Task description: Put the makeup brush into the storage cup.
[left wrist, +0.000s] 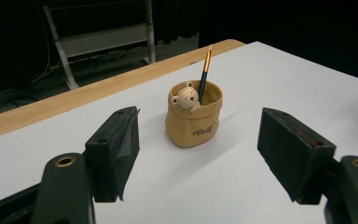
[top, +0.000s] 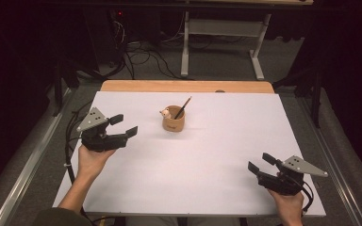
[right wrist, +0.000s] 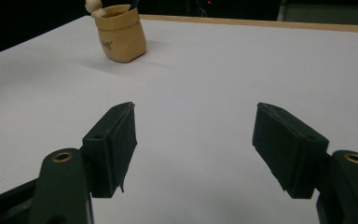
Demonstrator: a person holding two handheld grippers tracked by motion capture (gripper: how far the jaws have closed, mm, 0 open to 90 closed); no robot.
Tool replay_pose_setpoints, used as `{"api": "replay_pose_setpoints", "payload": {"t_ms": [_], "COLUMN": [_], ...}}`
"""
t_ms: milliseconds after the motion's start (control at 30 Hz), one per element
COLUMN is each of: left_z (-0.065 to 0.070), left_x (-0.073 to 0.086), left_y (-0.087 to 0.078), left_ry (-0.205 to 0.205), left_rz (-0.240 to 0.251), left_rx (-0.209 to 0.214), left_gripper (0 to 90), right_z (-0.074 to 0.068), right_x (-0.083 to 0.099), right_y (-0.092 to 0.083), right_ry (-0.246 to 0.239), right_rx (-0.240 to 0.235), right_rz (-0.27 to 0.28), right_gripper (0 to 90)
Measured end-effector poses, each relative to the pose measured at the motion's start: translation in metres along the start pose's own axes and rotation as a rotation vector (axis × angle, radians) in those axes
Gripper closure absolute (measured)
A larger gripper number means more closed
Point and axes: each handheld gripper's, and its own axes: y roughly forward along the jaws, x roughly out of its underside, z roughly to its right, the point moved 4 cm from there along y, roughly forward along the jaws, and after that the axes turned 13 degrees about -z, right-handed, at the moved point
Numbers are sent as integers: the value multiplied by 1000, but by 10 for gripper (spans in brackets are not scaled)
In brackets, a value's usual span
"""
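A tan bag-shaped pen holder (top: 173, 121) stands upright near the middle back of the white table sheet (top: 207, 160). A small bear figure (top: 166, 113) peeks over its rim and a dark pencil (top: 183, 108) leans out of it. My left gripper (top: 124, 125) is open at the left, its jaws pointed at the holder (left wrist: 193, 121) with a clear gap to it. My right gripper (top: 260, 162) is open near the front right corner, well away from the holder (right wrist: 120, 32). Nothing is between either pair of jaws.
The wooden table edge (top: 186, 86) runs along the back of the sheet. Beyond it, on the floor, stand a white desk frame (top: 221, 42) and loose cables (top: 141, 56). Metal rails flank the table on both sides.
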Motion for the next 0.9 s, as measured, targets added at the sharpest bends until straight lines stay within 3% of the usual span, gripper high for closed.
{"api": "replay_pose_setpoints", "payload": {"t_ms": [900], "left_z": [6], "left_x": [30], "left_y": [-12], "left_ry": [-40], "left_rz": [6], "left_rx": [10], "left_gripper": [294], "right_z": [0], "right_x": [0], "right_y": [0], "right_ry": [-1], "right_rx": [0], "right_rz": [5], "right_gripper": [323]}}
